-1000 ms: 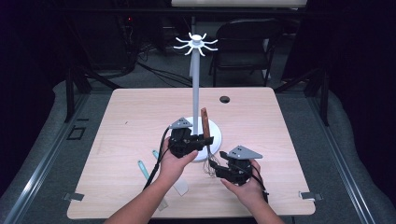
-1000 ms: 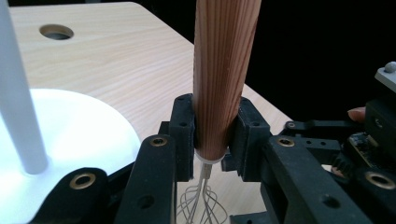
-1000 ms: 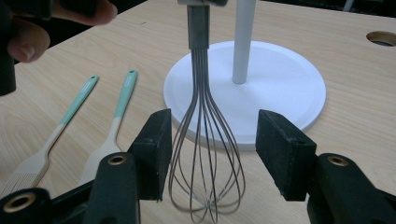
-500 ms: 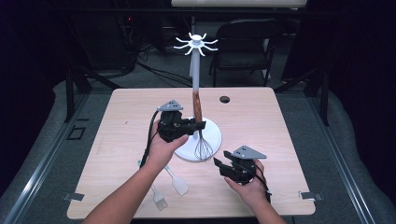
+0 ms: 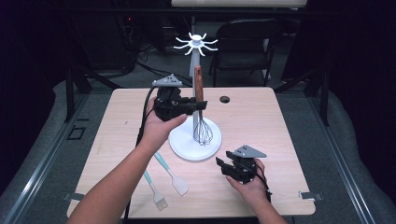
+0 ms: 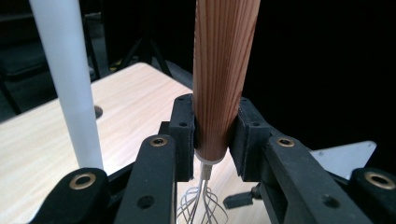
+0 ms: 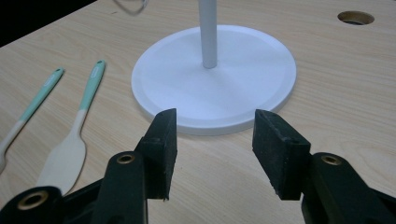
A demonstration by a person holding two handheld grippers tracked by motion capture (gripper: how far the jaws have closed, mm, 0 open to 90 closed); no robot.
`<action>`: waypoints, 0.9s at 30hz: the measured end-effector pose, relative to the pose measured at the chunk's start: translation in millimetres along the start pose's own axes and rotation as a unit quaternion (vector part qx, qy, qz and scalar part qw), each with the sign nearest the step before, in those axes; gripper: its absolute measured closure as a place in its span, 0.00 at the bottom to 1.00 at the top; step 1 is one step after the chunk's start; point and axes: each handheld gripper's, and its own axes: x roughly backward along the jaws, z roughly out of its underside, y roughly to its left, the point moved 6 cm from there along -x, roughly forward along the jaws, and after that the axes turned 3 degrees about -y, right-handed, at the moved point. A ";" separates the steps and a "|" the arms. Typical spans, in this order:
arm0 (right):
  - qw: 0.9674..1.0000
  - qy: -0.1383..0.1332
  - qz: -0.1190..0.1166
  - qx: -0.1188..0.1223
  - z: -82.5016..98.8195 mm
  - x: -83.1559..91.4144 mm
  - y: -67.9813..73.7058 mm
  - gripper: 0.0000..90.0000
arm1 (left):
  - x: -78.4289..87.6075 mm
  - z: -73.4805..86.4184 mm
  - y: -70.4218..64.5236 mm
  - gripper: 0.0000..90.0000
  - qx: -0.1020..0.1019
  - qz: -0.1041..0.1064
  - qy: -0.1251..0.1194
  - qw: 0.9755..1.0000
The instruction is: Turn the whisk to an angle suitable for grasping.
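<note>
A light wooden table (image 5: 261,121) carries everything. Near its middle stands the round white base (image 5: 184,144) of a rack, its white pole (image 5: 195,65) rising upright from it. To the near left of the base lie two utensils with pale green handles: a spatula (image 5: 171,173) closer to the base, and a brush (image 5: 155,190) just left of it, the two side by side and apart. At the far edge, right of the pole, a round cable hole (image 5: 225,99) is set into the tabletop.
</note>
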 end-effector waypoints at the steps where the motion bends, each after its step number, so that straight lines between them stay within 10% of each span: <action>1: 1.000 0.000 0.000 0.000 0.3 -0.4 -0.1 0.55 | -0.1 -3.4 -1.2 0.81 -0.001 0.001 -0.001 1.000; 17: 1.000 0.006 -0.002 -0.003 4.0 -1.8 0.8 0.55 | -9.4 -34.2 1.0 0.81 0.023 0.034 -0.006 0.999; 27: 1.000 0.012 0.004 -0.002 6.5 1.0 -2.0 0.55 | -14.4 -26.3 20.2 0.80 0.037 0.017 -0.007 0.999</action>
